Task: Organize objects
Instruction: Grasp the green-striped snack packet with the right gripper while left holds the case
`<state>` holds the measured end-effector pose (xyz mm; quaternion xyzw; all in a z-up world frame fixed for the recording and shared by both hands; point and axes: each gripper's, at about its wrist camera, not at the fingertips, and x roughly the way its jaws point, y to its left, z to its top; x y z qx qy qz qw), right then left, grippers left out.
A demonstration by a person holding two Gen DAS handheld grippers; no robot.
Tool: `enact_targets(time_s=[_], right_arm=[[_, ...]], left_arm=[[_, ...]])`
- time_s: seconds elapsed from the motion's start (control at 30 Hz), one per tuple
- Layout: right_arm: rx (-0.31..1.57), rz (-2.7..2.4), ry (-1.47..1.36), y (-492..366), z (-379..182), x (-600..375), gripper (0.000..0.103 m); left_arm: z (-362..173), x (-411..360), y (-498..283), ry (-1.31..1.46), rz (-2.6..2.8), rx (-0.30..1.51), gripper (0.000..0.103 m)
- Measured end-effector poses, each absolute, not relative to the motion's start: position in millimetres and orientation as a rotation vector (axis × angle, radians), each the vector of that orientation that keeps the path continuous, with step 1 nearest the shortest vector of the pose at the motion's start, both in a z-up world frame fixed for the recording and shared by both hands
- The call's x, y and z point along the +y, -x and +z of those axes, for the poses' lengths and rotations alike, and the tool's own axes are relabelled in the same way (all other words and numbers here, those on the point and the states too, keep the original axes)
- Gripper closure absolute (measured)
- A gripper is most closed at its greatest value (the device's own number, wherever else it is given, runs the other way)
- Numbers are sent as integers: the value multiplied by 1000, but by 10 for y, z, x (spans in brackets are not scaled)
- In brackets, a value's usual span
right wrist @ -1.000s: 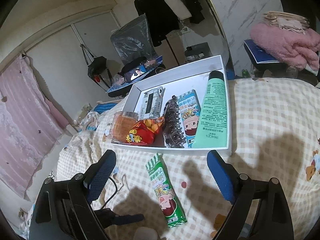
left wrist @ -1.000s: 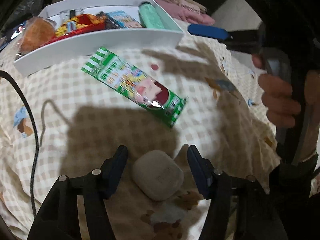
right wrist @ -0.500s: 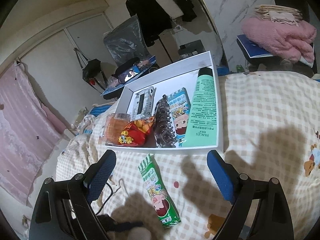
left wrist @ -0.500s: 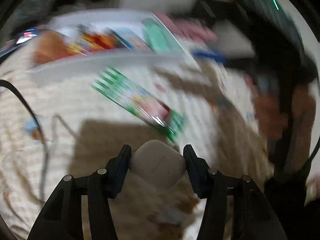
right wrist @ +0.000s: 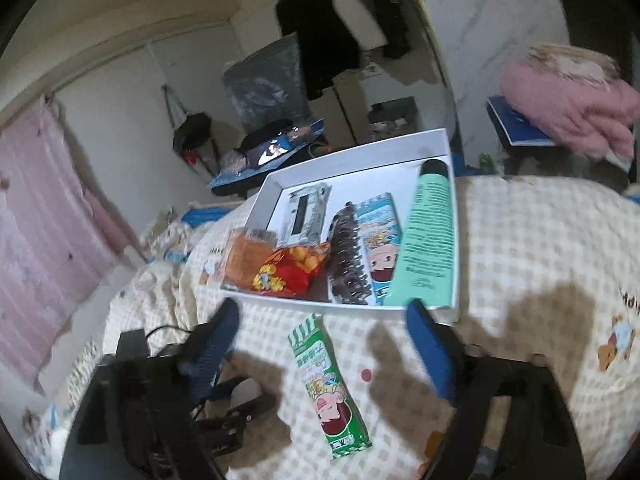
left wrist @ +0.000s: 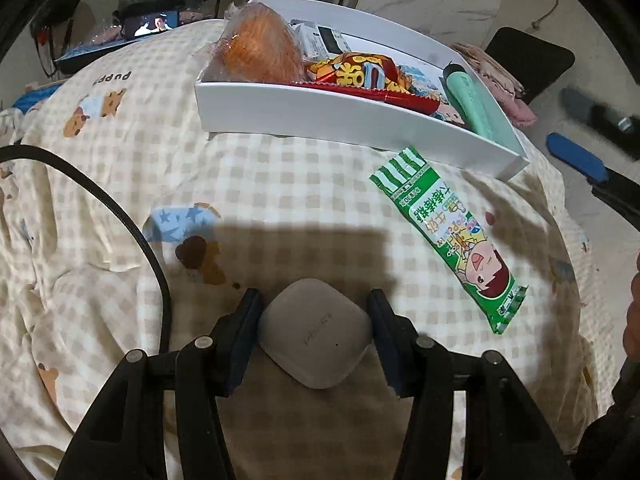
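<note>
A bed covered in a beige checked sheet (left wrist: pixel 280 184) with cartoon bear prints fills both views, in a cluttered bedroom with dark clothes hanging on a rail and a pink curtain (right wrist: pixel 36 216) to one side.

The left tool (left wrist: pixel 314 314) has just been closing and now clamps a small grey rounded case (left wrist: pixel 314 334) between its dark pads, which press on the case's two sides; the case sits above the sheet in the tool's own shadow. A black cable (left wrist: pixel 120 220) curves across the sheet just to the left of it.

The right tool (right wrist: pixel 324 328) has blue pads and has just been closing too, yet its jaws stand apart with nothing between them. It hovers over a green snack packet (right wrist: pixel 326 388) printed with a cartoon child, which lies flat on the sheet below and between the pads, not touched by them.

Beyond the packet, just past its striped end, rests a white tray (right wrist: pixel 360 148). In it lie a mint-green tube (right wrist: pixel 428 240) along the right wall, a blue cartoon packet (right wrist: pixel 380 236), a dark hair claw (right wrist: pixel 348 256), a red and yellow snack bag (right wrist: pixel 288 268), an orange wrapped item (right wrist: pixel 240 256) and a grey-white device (right wrist: pixel 304 212).

A pile of pink fabric (right wrist: pixel 572 104) lies on a stand further off to the right.
</note>
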<state>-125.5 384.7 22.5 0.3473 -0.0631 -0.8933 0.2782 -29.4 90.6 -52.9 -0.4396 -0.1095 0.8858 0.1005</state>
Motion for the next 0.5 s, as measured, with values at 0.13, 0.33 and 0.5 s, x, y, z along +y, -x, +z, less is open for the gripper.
enact_targets(time_s=[0.13,0.33,0.5], right_arm=[[65,-2378,-1026,1229,86,3590,50],[340,-2346,-1139,1213,-191,3263,50],[596,-2328,-1183,1113,-349,3105,50]], left_arm=[[-572,935,315,1313,2611,-317,45],[-576,943,336,1312,2610,-317,45],[-586,927,326,1311,2608,-319,45]])
